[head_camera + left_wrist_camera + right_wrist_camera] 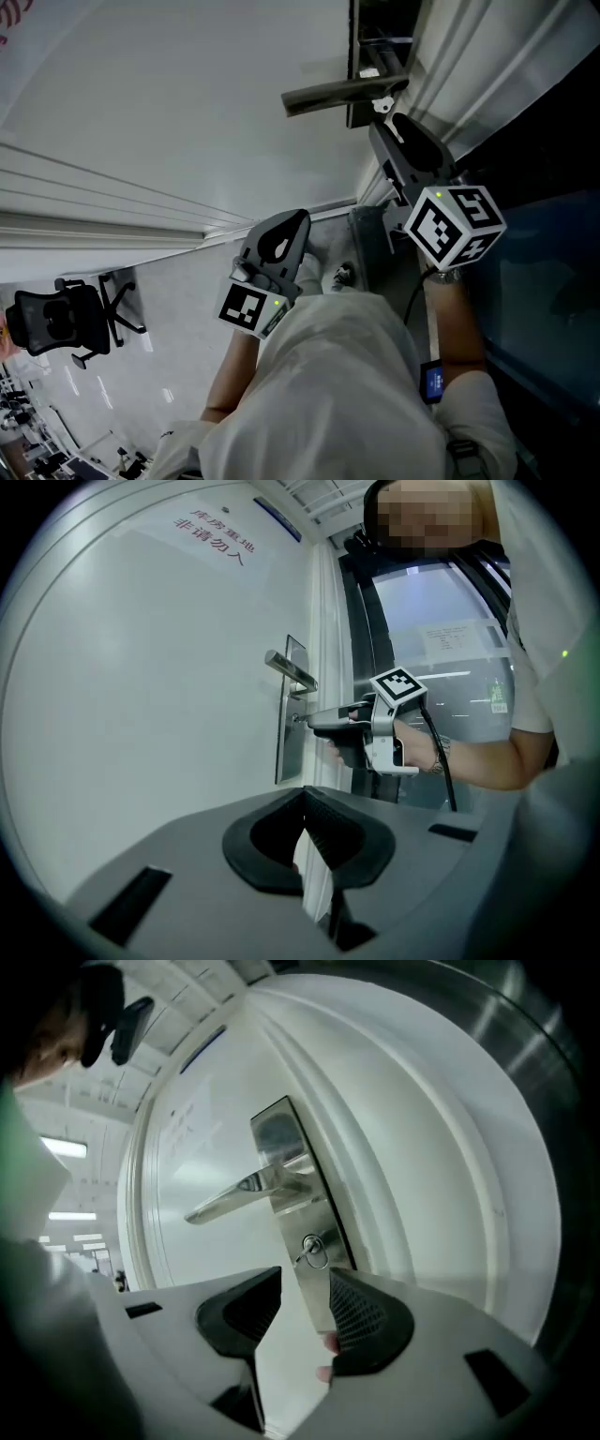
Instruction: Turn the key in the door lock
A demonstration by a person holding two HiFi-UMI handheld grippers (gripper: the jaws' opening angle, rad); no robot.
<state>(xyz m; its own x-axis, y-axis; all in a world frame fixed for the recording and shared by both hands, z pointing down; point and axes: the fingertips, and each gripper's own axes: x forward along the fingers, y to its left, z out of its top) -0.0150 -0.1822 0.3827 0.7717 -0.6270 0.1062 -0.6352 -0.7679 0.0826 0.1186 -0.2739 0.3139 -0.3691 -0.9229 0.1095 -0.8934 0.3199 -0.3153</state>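
The key (311, 1249) sits in the lock plate (281, 1143) below the lever handle (234, 1196), ring hanging. The right tool (305, 1279) stands wide open just short of it, gripping nothing, while the left tool (303, 803) is closed, empty and well back. Whether the turn is made I cannot tell.

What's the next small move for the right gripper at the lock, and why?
Probably ease the right gripper forward onto the key and close. Its jaws stand apart with nothing between them, and the key sits in the lock plate just ahead of the tips, below the door handle. Whether the key is already turned, the views don't settle.
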